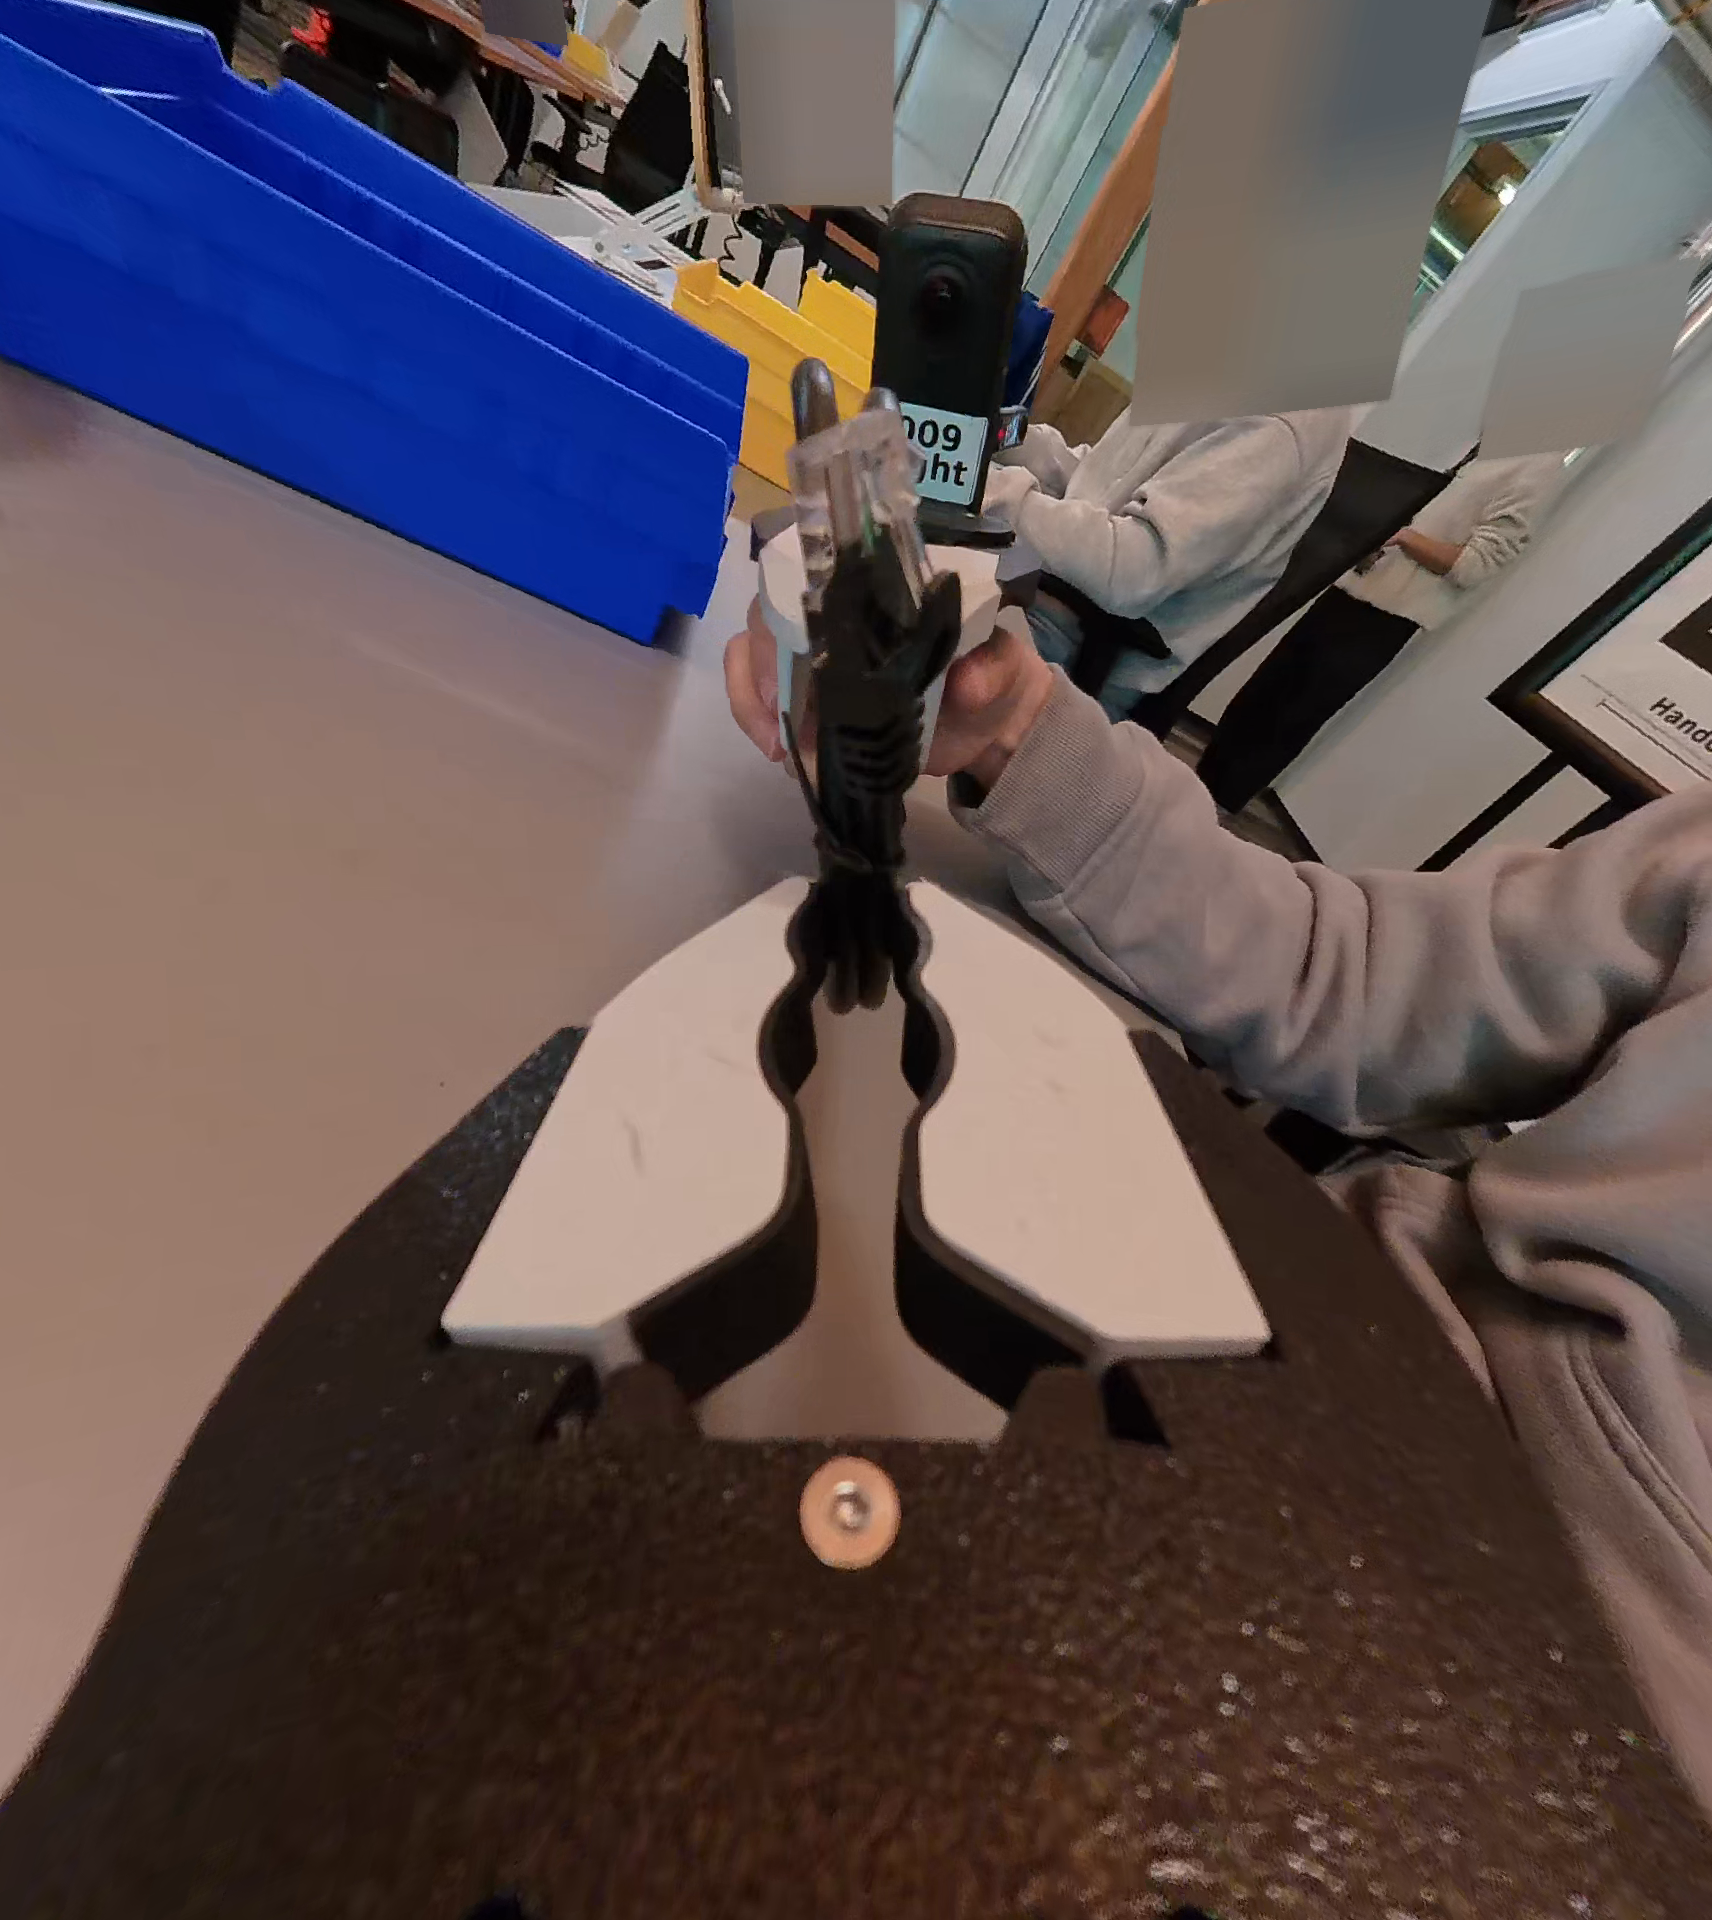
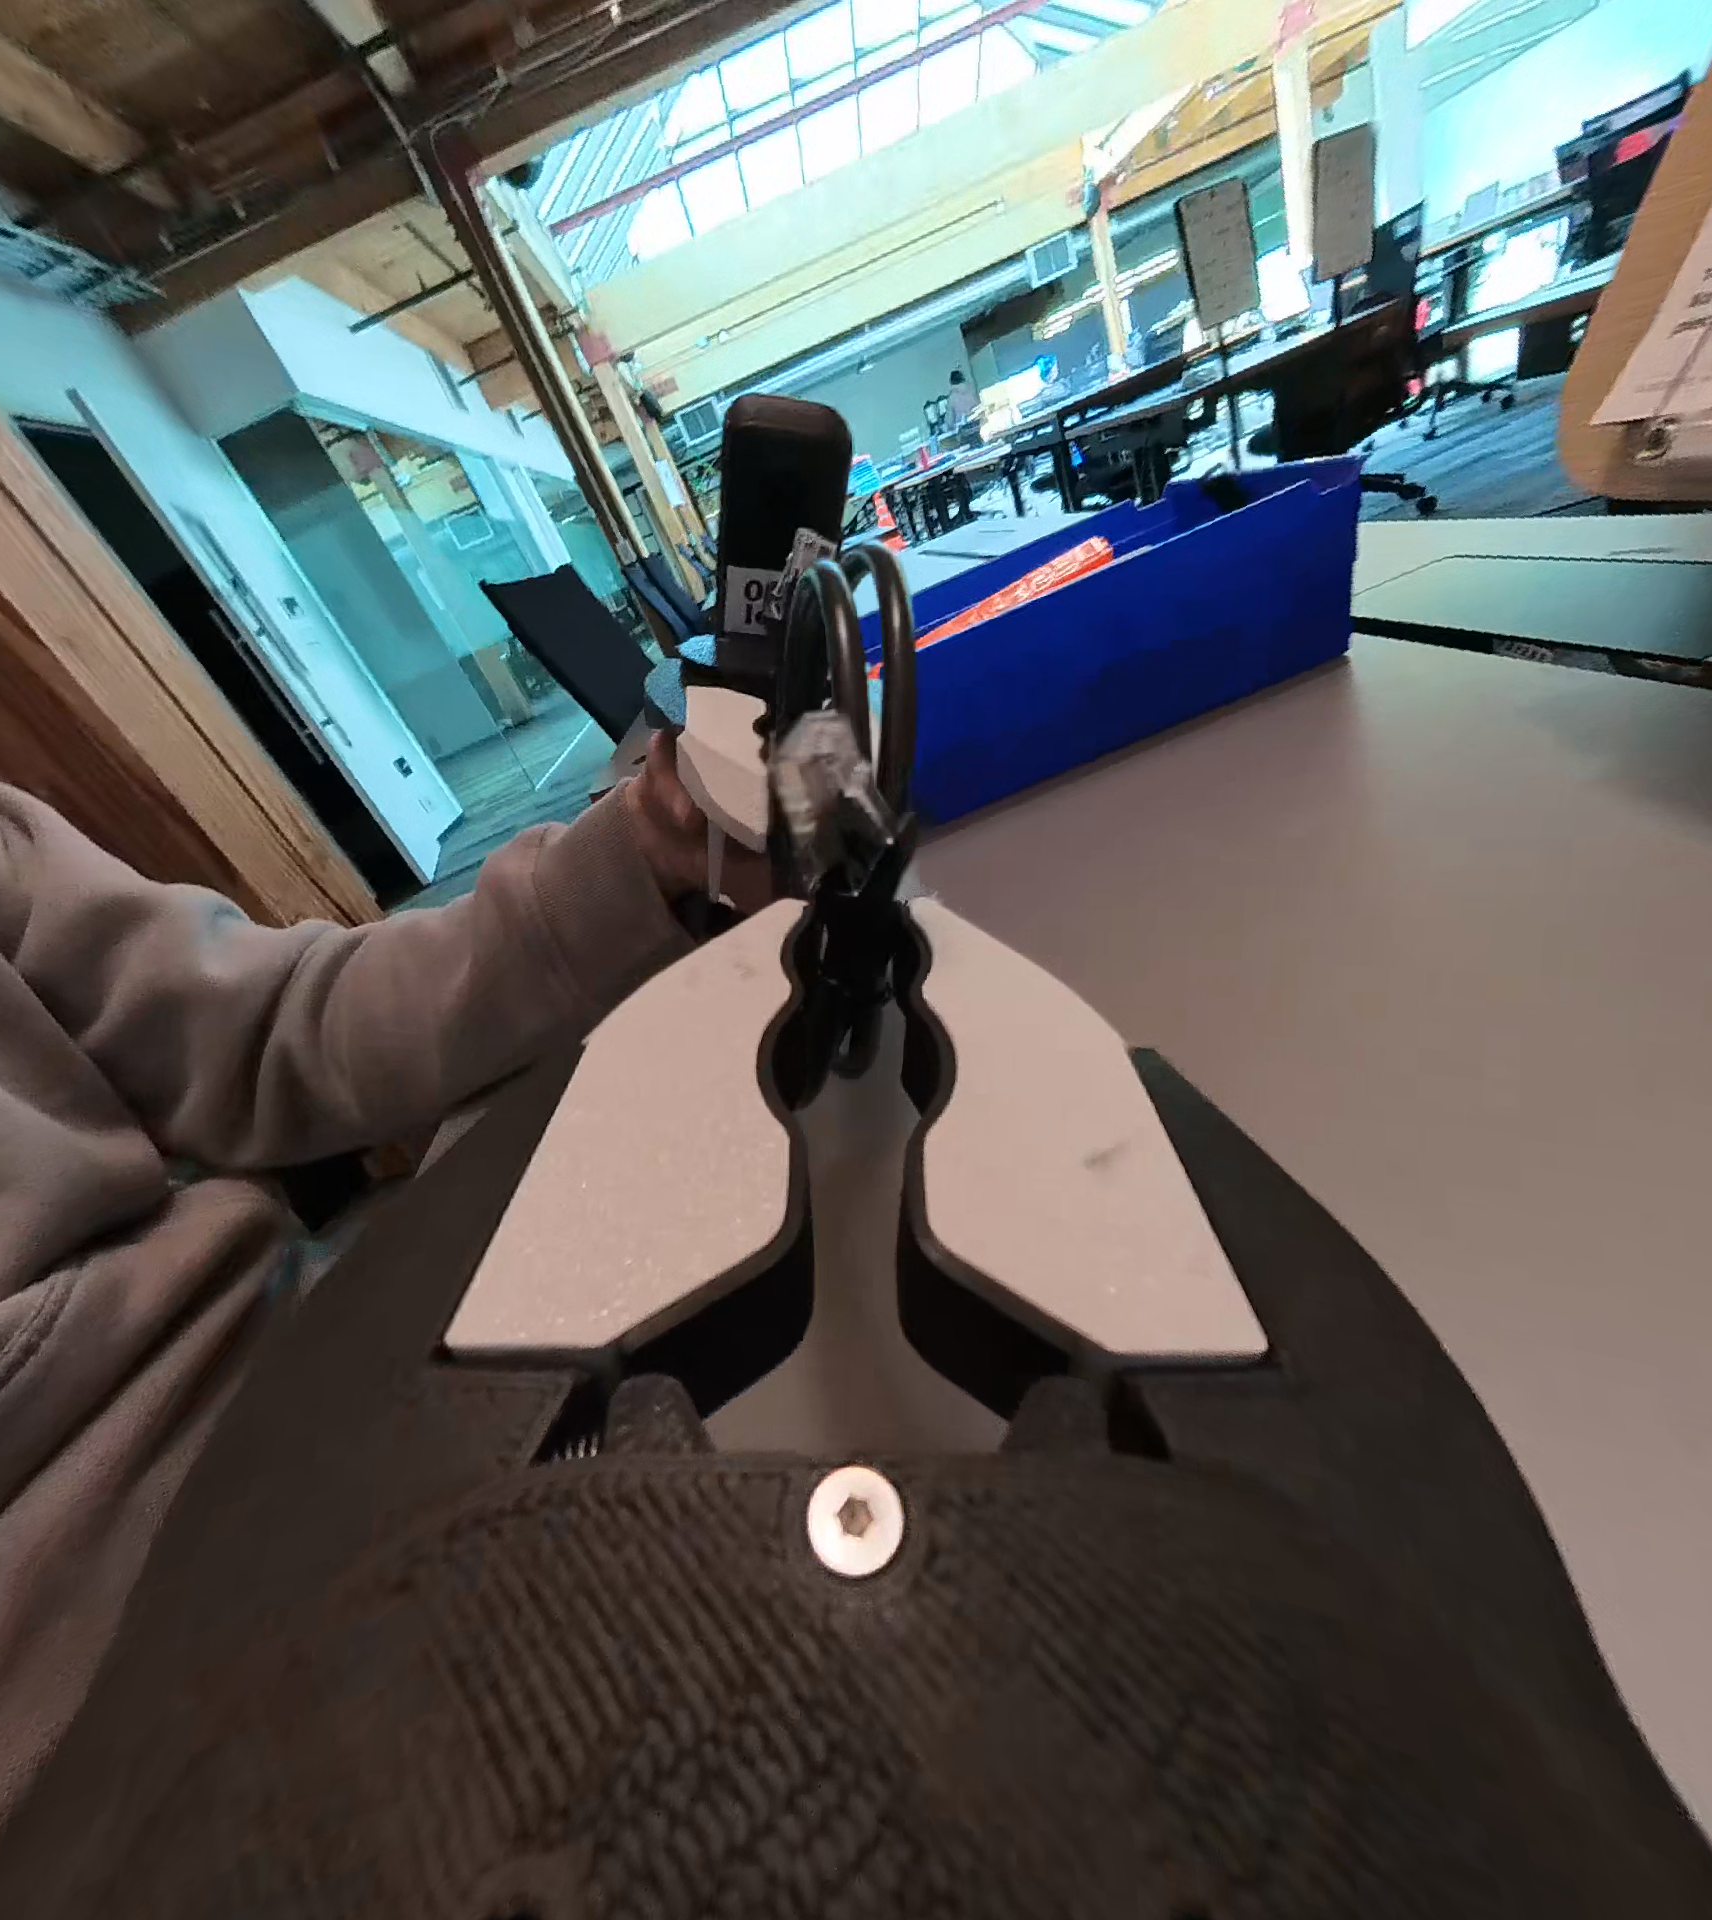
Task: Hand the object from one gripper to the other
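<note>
A bundled black network cable [image 1: 867, 675] with clear plugs at its top stands upright between the two grippers, above the grey table [image 1: 208, 831]. My left gripper [image 1: 857, 920] is shut on the lower end of the bundle. The right gripper [image 1: 873, 597] faces it from behind, its white fingers [image 1: 777, 582] either side of the cable, held by a hand in a grey sleeve [image 1: 1351, 966]. In the right wrist view my right gripper [image 2: 852, 940] is shut on the cable [image 2: 831, 800]. The left gripper's white finger [image 2: 717, 769] shows just behind the cable.
A long blue bin [image 1: 312, 343] lies on the table at the back left; it also shows in the right wrist view [image 2: 1122, 644]. Yellow bins [image 1: 779, 332] stand beyond it. A seated person in grey [image 1: 1174, 499] is behind. A board with paper [image 2: 1683, 260] stands at the right. Spacing between my two grippers at the tips: around 8 cm.
</note>
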Demonstrator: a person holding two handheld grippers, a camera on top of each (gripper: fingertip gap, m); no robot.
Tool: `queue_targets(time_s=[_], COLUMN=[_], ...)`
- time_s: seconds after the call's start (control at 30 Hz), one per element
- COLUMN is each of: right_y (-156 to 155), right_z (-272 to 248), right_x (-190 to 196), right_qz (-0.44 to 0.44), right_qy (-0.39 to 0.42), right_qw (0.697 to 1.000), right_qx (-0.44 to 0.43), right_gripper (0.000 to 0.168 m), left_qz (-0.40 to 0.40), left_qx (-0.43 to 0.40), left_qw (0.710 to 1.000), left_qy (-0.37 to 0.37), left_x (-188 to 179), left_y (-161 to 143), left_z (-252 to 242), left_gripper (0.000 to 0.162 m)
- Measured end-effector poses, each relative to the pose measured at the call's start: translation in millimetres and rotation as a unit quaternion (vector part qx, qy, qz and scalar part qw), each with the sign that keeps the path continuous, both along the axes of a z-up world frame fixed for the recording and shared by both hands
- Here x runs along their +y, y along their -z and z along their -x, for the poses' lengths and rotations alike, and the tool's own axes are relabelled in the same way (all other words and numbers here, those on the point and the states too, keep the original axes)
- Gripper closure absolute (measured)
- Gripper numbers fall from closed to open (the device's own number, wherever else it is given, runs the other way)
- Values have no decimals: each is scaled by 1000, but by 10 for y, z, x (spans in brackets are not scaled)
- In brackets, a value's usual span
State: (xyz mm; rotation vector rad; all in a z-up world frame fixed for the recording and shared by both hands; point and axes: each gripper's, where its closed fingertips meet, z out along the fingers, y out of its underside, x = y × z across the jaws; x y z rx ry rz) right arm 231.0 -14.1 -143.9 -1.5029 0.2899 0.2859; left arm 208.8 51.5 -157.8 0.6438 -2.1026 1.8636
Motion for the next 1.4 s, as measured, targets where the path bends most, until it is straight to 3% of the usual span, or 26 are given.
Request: queue_targets(time_s=[0.07,0.2,0.3,0.4,0.5,0.6,0.7,0.83,1.13,1.2,1.3,1.4], right_y=[15,-171,-435,-805,-1037,-928,-639,-150,358,353,140,-232], right_z=[32,-30,-75,-299,-615,-839,-1077,-1349,-1543,-1527,-1420,-1198], right_x=[31,58,-25,-414,-1196,-2046,-2501,-2425,-2435,-2426,-2552,-2576], right_qz=[12,-48,-121,-227,-286,-219,-120,-42,161,166,171,179], right_qy=[-11,9,42,164,354,528,582,507,526,530,574,627], right_qw=[1000,999,992,960,890,820,803,845,818,816,792,758], right_qx=[-10,4,-3,-9,11,20,55,165,168,157,120,22], right_gripper=[158,158,159,158,158,158,158,157,157,155,127,108], left_qz=[4,79,97,85,63,40,35,51,71,70,64,64], left_qx=[-5,-58,-93,-131,-144,-146,-142,-131,-118,-118,-127,-133], left_qw=[1000,991,978,968,968,971,972,974,972,971,970,968], left_qy=[-13,-97,-159,-196,-196,-186,-184,-180,-191,-193,-198,-204], left_x=[35,92,135,143,77,1,-28,-21,56,62,71,84], left_y=[-11,-241,-347,-338,-249,-154,-115,-139,-146,-136,-140,-182], left_z=[-41,-234,-357,-423,-428,-421,-423,-421,-473,-485,-490,-491], left_gripper=[150,147,105,95,100,102,106,110,115,115,115,115])
